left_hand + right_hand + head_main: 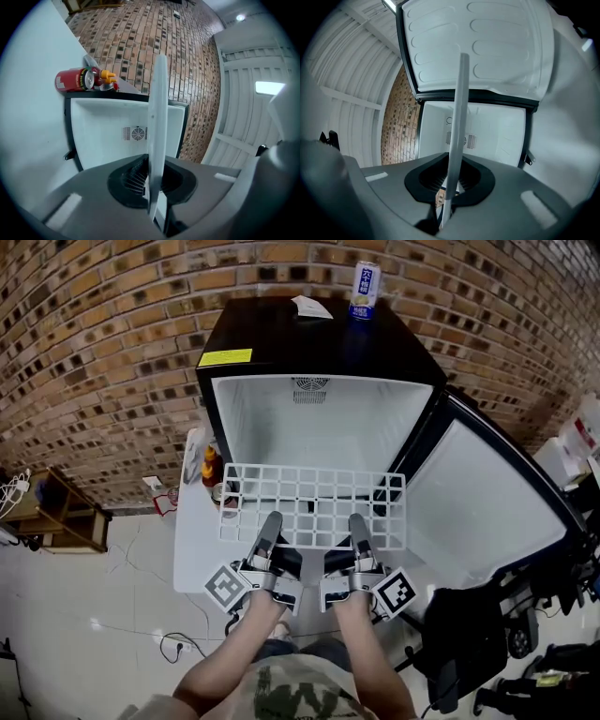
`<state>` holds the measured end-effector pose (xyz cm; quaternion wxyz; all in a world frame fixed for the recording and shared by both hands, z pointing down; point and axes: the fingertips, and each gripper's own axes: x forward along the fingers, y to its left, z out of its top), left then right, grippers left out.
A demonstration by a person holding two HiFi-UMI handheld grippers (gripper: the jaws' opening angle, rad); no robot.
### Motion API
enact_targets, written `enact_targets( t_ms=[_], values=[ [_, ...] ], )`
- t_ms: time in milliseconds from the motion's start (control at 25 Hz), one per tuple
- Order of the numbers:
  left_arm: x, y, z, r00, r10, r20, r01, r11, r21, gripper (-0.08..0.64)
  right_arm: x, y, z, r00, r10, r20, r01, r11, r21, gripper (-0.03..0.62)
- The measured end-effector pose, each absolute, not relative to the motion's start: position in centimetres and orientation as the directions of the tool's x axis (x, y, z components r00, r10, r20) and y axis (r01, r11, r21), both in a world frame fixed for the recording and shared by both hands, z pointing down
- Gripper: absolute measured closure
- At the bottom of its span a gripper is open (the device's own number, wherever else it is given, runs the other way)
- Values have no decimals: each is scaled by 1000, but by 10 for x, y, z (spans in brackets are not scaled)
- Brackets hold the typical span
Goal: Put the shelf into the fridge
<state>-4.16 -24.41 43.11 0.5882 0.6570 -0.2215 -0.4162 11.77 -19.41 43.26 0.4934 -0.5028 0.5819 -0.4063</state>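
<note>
Below me in the head view, I am holding the white grid shelf (314, 505) flat in front of the open fridge (319, 418), its far edge just short of the cavity mouth and not yet inside. The left tongs (271, 521) and the right tongs (357, 523) are both biting the near edge, side by side. The door (487, 502) is standing wide to the right, and a can (364, 290) is sitting on the fridge top.

Looking along the left tongs (152, 180) in the left gripper view, I am seeing the shelf (157, 117) edge-on, clenched between the ribbed pads, with the fridge interior beyond and a red bottle (77, 79) on the worktop (28, 117) at the side.

Looking along the right tongs (451, 180) in the right gripper view, I am seeing the same thin edge of the shelf (459, 117) pinched firmly, with the door (478, 42) above it in the picture.

I am judging the shelf to be light and stiff, though a thin open grid may flex or twist if one side is leading. The smooth coating could be slipping in the pads, so gripping the near rail at two spread points seems right.
</note>
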Motion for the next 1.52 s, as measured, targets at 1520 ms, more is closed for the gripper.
enact_targets(
  t_ms=[1520],
  values=[
    [-13, -293, 409, 528, -797, -295, 181, -233, 955, 535, 147, -254, 417, -92, -982, -163, -130, 174, -976, 565]
  ],
)
